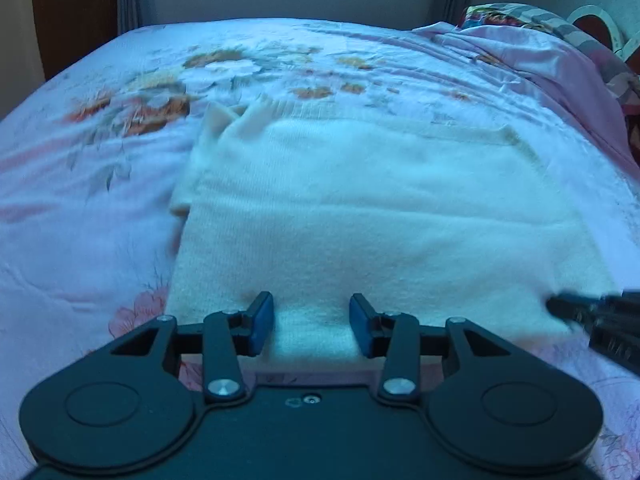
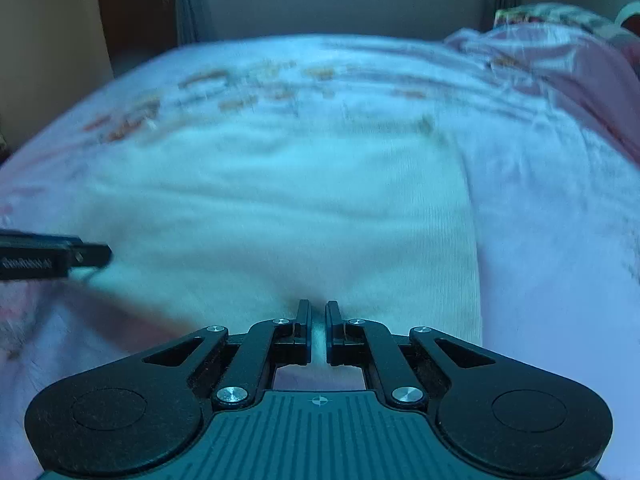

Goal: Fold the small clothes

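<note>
Jaws on the right gripper [image 2: 319, 330] are pinching nearly together on the near hem of the cream knit garment [image 2: 280, 216], at the lower middle of the right wrist frame, while the jaws of the left gripper [image 1: 312, 326] are standing released and wide, straddling the same hem without gripping it. In the left wrist view the garment [image 1: 360, 208] is lying flat across the middle of the frame, already partly folded, with a tucked edge showing at its upper left. It is resting on the floral bedsheet [image 1: 100, 168], with a rumpled pink quilt [image 1: 540, 64] at the upper right. The fold looks to be starting: clamping the left side at a matching spot, then lifting both corners evenly, would be keeping the hem straight and stopping the soft knit sagging.
</note>
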The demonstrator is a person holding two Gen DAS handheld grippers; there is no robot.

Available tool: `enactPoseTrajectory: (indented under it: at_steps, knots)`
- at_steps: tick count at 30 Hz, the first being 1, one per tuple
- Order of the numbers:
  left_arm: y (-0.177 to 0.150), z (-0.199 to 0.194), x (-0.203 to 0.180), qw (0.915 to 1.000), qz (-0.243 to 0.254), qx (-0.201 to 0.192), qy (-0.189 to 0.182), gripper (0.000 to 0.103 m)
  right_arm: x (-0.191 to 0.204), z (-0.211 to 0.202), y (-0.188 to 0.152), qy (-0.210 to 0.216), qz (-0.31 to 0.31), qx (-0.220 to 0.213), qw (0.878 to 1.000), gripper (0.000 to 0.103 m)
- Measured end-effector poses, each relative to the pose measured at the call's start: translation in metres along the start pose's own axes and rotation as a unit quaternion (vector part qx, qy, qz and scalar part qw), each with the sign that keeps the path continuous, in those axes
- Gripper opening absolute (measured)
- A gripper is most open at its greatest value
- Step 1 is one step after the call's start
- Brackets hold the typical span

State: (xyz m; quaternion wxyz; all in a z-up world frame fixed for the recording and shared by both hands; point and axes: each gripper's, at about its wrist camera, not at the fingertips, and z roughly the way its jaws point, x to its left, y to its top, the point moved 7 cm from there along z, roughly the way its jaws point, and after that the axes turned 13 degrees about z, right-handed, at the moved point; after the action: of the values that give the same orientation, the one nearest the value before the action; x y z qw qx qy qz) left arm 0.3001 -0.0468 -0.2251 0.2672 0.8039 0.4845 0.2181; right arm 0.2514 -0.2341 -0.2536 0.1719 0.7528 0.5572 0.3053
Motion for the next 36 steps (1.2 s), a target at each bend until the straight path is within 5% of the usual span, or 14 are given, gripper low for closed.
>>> enactPoseTrajectory:
  at_steps: [5,8,23,30,36]
  knots:
    - [0.003,-0.012,-0.002,0.9998,-0.013,0.01,0.008,0.041,-0.004,-0.021,0.004,0.011,0.035,-0.02,0.999,0.006]
    - [-0.002,-0.011,-0.001,0.9997,-0.013,0.014,0.016,0.042,-0.01,-0.013,-0.004,-0.007,0.033,-0.005,0.999,0.04]
    - [0.013,-0.021,0.003,0.9996,-0.005,0.004,0.027,0.049,-0.007,-0.036,0.011,-0.001,0.046,-0.035,0.998,0.04]
    - [0.029,0.011,0.014,0.9995,-0.011,0.006,0.031,0.05,-0.014,-0.014,0.046,-0.008,0.047,-0.051,0.998,0.04]
    - [0.033,0.031,0.025,0.9991,-0.024,0.011,0.034,0.062,-0.029,0.027,0.048,-0.043,0.028,-0.028,0.998,0.04]
